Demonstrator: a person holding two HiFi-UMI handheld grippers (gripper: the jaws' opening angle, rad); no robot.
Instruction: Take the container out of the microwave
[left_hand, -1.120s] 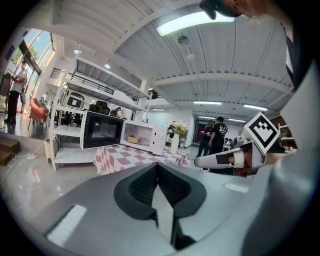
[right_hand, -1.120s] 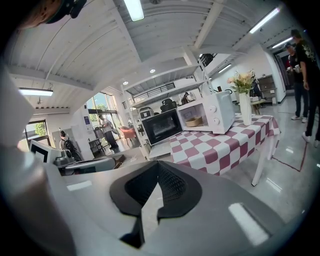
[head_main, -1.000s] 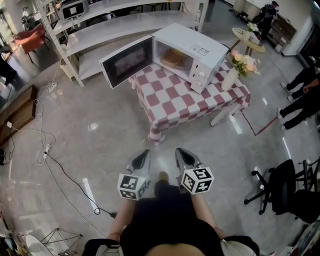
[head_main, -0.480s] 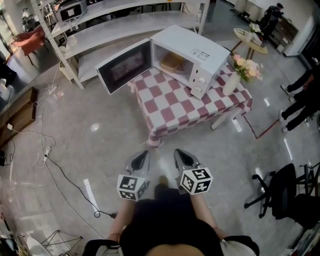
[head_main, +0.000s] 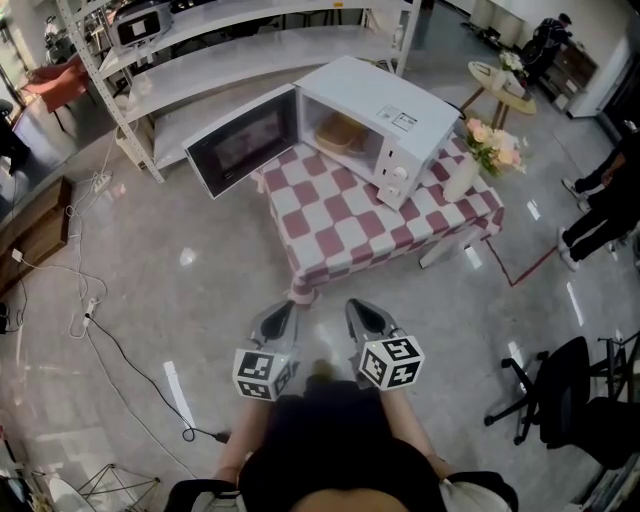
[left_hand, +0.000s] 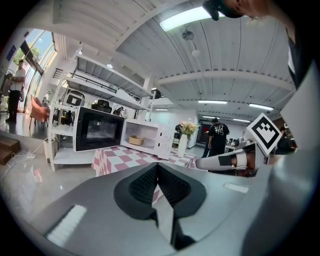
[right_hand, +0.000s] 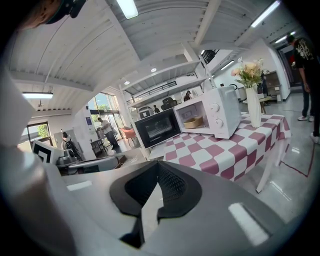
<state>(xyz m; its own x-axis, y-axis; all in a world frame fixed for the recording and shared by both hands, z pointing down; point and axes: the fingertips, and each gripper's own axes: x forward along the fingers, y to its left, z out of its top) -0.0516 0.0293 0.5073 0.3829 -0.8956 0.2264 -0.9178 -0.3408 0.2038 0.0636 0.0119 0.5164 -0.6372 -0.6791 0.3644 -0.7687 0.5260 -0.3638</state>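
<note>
In the head view, we hold both grippers low in front of us, above the grey floor (head_main: 150, 260) and short of the table (head_main: 350, 222). Our left gripper (head_main: 284, 312) and right gripper (head_main: 360, 308) sit side by side, near each other, each pointing towards the table. The table is covered in red-and-white checks, and the white microwave (head_main: 385, 105) stands on its far part with its door (head_main: 240, 150) swung wide open to the left. Inside the cavity we see the container (head_main: 340, 132), a tan, bowl-like thing, well apart from both grippers. A vase of flowers (head_main: 468, 172) stands on the table just right of the microwave. A metal shelving rack (head_main: 200, 55) runs behind, and an office chair (head_main: 560, 390) stands at the right.

In the left gripper view, our jaws are pressed together with nothing between them. Beyond them the microwave stands open on the table with the container resting inside it. The right gripper shows at the right.

In the right gripper view, the jaws likewise meet and hold nothing. The checked table lies ahead, with the microwave open on it, the container on the cavity floor and the vase to the right.
</note>
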